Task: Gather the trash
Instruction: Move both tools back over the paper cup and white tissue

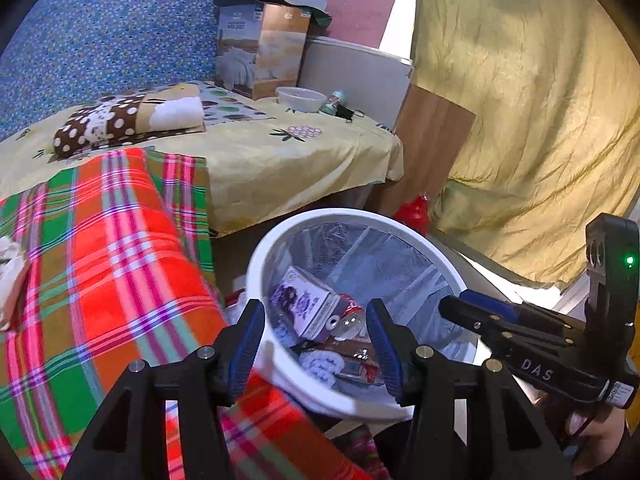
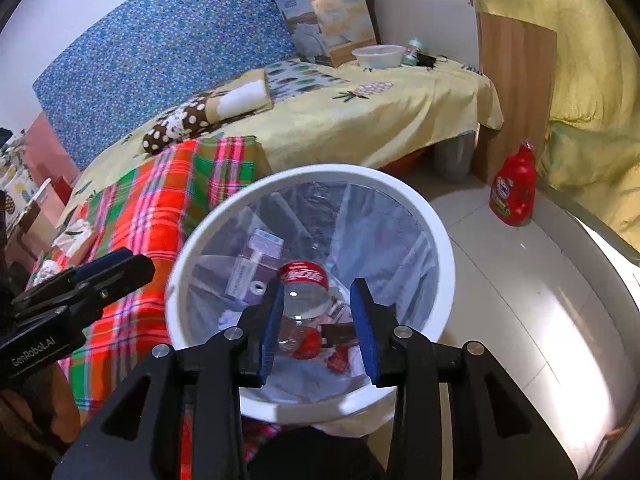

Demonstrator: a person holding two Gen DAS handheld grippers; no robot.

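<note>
A white trash bin (image 1: pixel 256 276) (image 2: pixel 444 248) with a clear liner stands on the floor beside the bed. Inside it lie a purple carton (image 1: pixel 304 304) (image 2: pixel 256 264), wrappers and a clear bottle with a red label (image 2: pixel 304 276) (image 1: pixel 350 320). My right gripper (image 2: pixel 318 292) hangs over the bin, open. The bottle shows between its blue pads with a gap on the right side, and in the left wrist view it lies in the bin past that gripper's tips (image 1: pixel 452 304). My left gripper (image 1: pixel 316 340) (image 2: pixel 136 264) is open and empty over the bin's near rim.
A red, green and pink plaid blanket (image 1: pixel 120 260) covers the bed edge left of the bin. A red detergent bottle (image 2: pixel 514 188) stands on the tiled floor by a wooden board (image 2: pixel 516 92). A bowl (image 1: pixel 300 98) and a cardboard box (image 1: pixel 260 48) sit on the yellow sheet.
</note>
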